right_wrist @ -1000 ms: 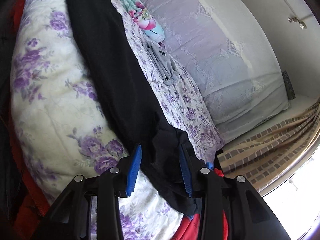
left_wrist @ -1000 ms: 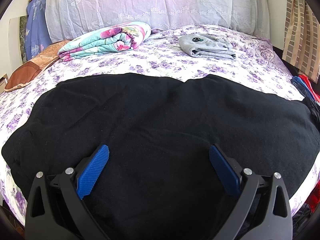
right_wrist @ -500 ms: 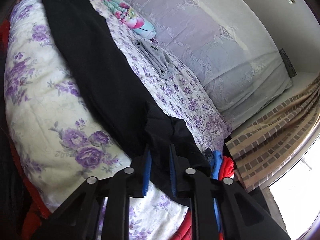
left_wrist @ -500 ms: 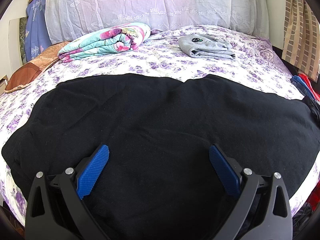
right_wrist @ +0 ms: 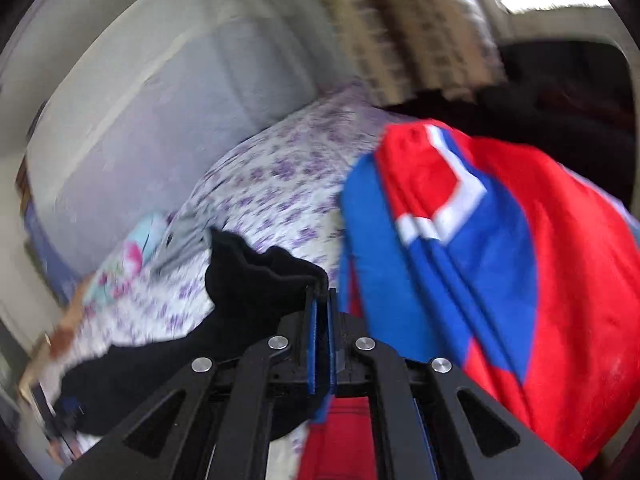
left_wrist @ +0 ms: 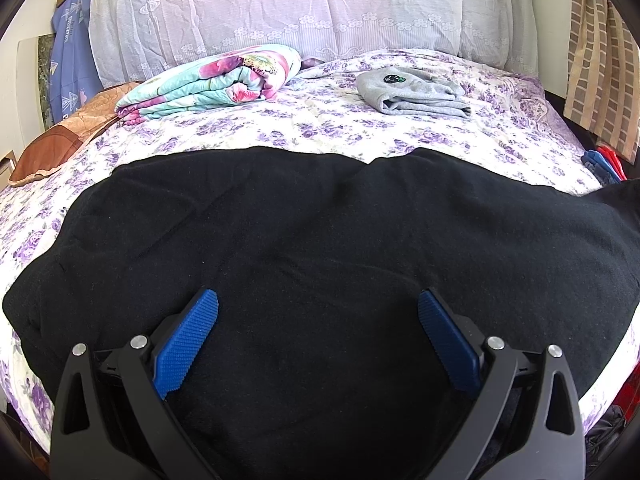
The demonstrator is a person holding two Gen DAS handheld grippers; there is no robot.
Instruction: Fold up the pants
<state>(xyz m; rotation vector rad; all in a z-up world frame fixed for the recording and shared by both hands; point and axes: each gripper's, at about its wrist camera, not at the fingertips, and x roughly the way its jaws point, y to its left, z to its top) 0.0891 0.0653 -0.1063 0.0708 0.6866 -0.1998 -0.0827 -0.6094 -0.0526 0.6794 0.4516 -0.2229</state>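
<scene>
Black pants (left_wrist: pixel 312 240) lie spread flat across the near half of the flowered bed (left_wrist: pixel 320 128). My left gripper (left_wrist: pixel 318 316) hovers just above their near part, open wide, with nothing between its blue pads (left_wrist: pixel 188 336). In the blurred right wrist view my right gripper (right_wrist: pixel 321 300) is shut on a bunched end of the black pants (right_wrist: pixel 256 280), lifted off the bed, the cloth trailing down to the left.
A folded floral quilt (left_wrist: pixel 216 80) and a folded grey garment (left_wrist: pixel 416 92) lie near the headboard cover (left_wrist: pixel 304 8). A red, blue and white garment (right_wrist: pixel 480 248) hangs close on the right of my right gripper. A brown cushion (left_wrist: pixel 60 140) is at the bed's left edge.
My right gripper closed on the end of the black pants, then swung sharply and lifted the cloth, so its view is blurred. The left gripper stayed still and open.
</scene>
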